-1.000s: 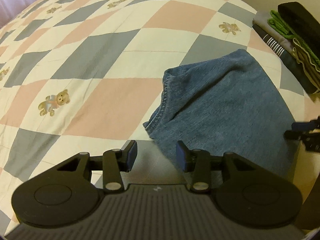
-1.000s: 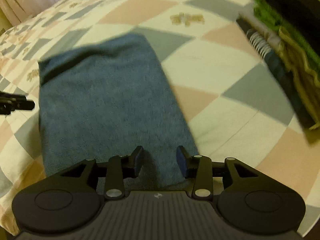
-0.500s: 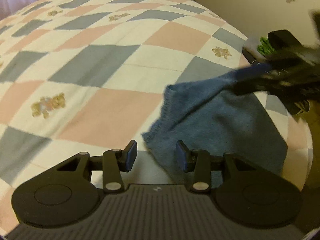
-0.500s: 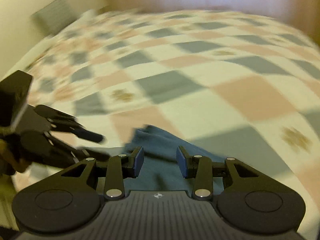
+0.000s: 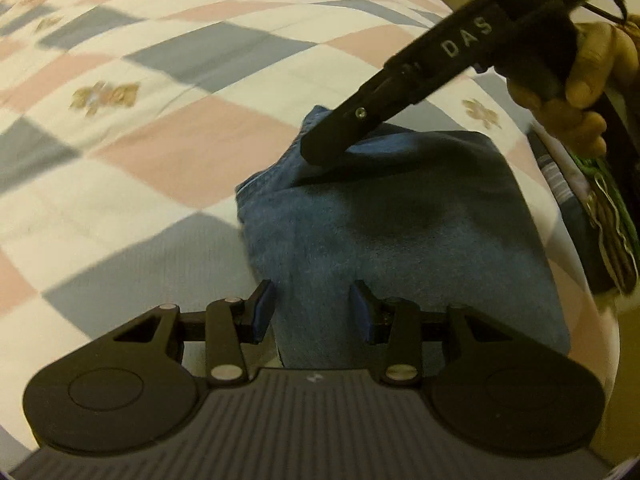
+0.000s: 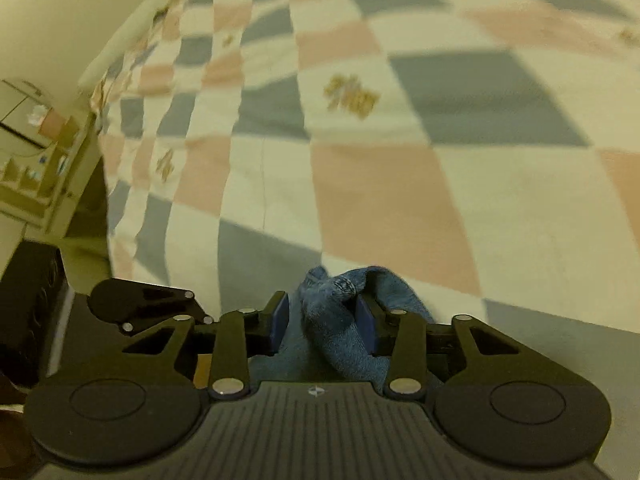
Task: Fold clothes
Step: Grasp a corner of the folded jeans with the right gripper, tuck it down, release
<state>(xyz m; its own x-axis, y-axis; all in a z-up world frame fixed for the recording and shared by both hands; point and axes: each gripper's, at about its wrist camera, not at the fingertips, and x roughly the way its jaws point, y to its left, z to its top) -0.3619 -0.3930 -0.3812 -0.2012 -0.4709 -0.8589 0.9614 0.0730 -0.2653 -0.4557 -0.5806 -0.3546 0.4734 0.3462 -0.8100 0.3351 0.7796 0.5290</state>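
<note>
Left wrist view: a folded blue denim garment [image 5: 400, 232] lies on a checked, teddy-bear-print bedspread [image 5: 168, 148], just beside a stack of folded clothes [image 5: 600, 216]. The left gripper [image 5: 312, 312] hovers over the garment's near end, fingers wide and holding nothing. The right gripper [image 6: 320, 318], held in a person's hand [image 5: 576, 80], straddles the far corner's bunched cloth, fingers wide. Closing on that bunch would likely catch one layer only, and the fold could drag open. Its side reads "DAS".
</note>
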